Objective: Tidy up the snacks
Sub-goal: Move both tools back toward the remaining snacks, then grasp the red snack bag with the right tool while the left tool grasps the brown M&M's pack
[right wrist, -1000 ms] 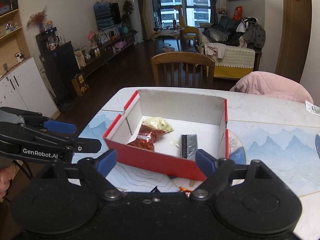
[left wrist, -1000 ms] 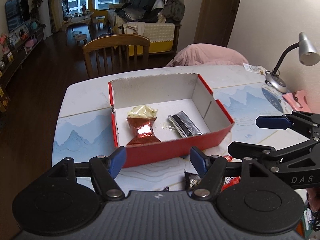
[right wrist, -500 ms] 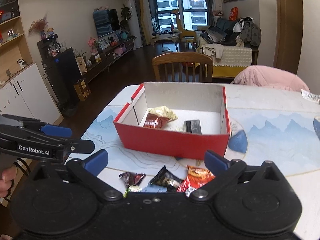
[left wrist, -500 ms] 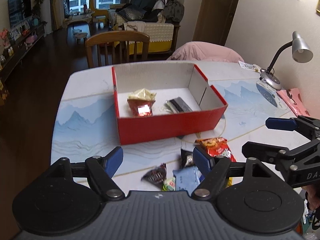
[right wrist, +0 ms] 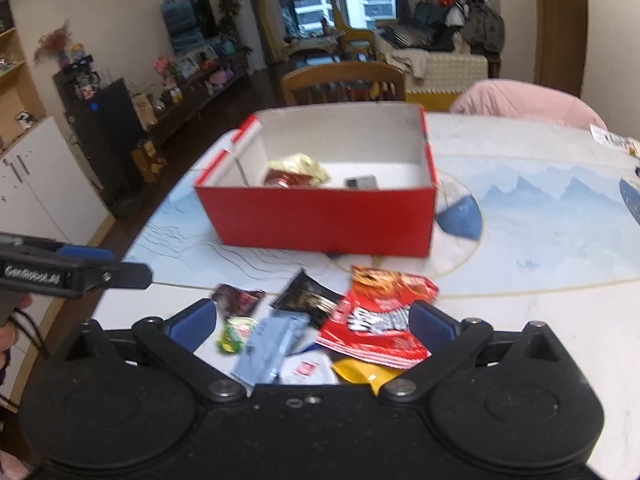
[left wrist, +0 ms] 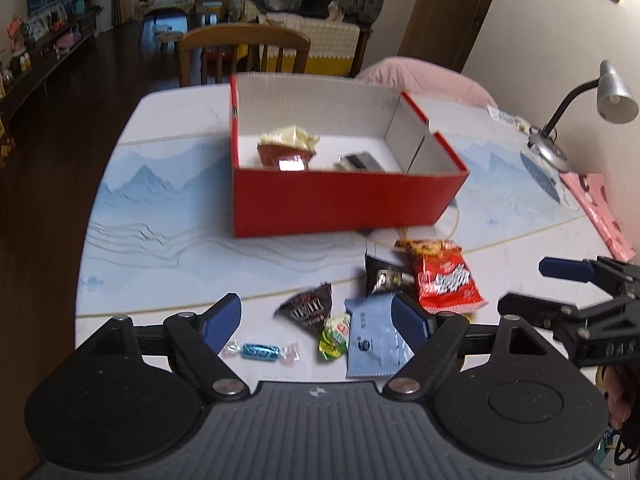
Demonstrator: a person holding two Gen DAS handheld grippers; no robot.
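A red cardboard box (left wrist: 348,200) (right wrist: 320,220) stands open mid-table, holding a red-and-gold pack (left wrist: 286,152) and a dark bar (left wrist: 360,160). In front of it lie loose snacks: a red chip bag (left wrist: 444,278) (right wrist: 380,320), a black pack (left wrist: 386,278), a brown chocolate pack (left wrist: 308,308), a green candy (left wrist: 334,336), a pale blue packet (left wrist: 372,340), a blue wrapped candy (left wrist: 260,352) and a yellow packet (right wrist: 364,374). My left gripper (left wrist: 316,312) hovers over the brown pack, jaws opening, gripping nothing. My right gripper (right wrist: 312,318) hangs open and empty above the pile.
A wooden chair (left wrist: 244,54) and a pink padded seat (left wrist: 424,78) stand behind the table. A desk lamp (left wrist: 560,120) and a pink booklet (left wrist: 600,212) sit at the right edge. The table's left edge (left wrist: 92,216) drops to dark floor.
Both grippers have drawn back from the box and sunk toward the table, bringing the loose snack pile into view. Both pairs of jaws stand wider than before.
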